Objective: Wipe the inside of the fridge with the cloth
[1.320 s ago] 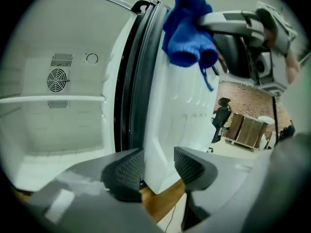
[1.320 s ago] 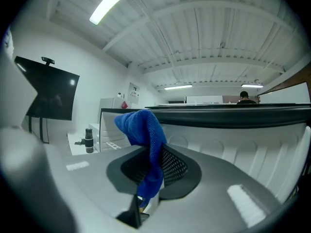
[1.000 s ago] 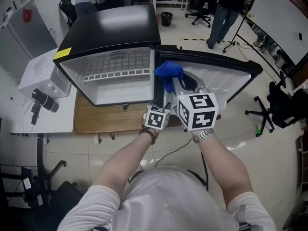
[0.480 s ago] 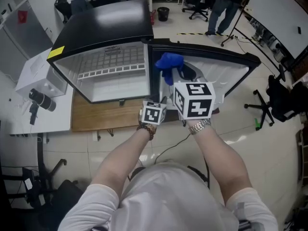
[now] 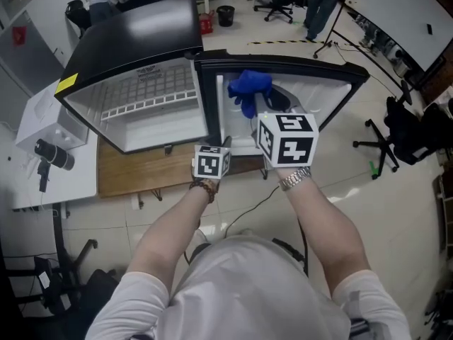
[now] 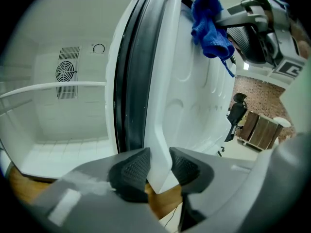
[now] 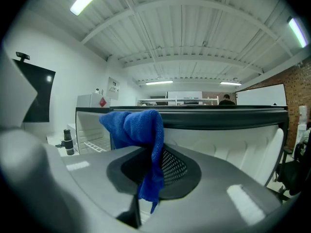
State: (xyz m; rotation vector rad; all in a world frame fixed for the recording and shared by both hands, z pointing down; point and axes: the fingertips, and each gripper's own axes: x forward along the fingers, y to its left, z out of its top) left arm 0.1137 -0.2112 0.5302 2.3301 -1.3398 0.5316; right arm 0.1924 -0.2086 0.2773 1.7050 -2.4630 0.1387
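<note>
A small black fridge (image 5: 134,30) stands open, and its white inside (image 6: 58,106) holds a wire shelf (image 5: 148,105). The door (image 5: 322,105) swings out to the right. My left gripper (image 6: 159,166) has the door's lower edge (image 6: 160,130) between its pads. Its jaws have just been closing, and both pads touch that edge. In the head view the left gripper (image 5: 225,147) sits at the door's near corner. My right gripper (image 7: 150,171) is shut on a blue cloth (image 7: 133,127), which hangs crumpled in front of the door's inner side (image 5: 249,87).
The fridge rests on a wooden board (image 5: 141,172). A white box (image 5: 42,129) with a black camera (image 5: 53,154) stands at the left. Office chairs (image 5: 400,129), a tripod, a bin (image 5: 225,14) and people fill the floor beyond.
My right gripper has carried the blue cloth a little farther along the door's inner side. The left gripper has stayed at the door's lower edge.
</note>
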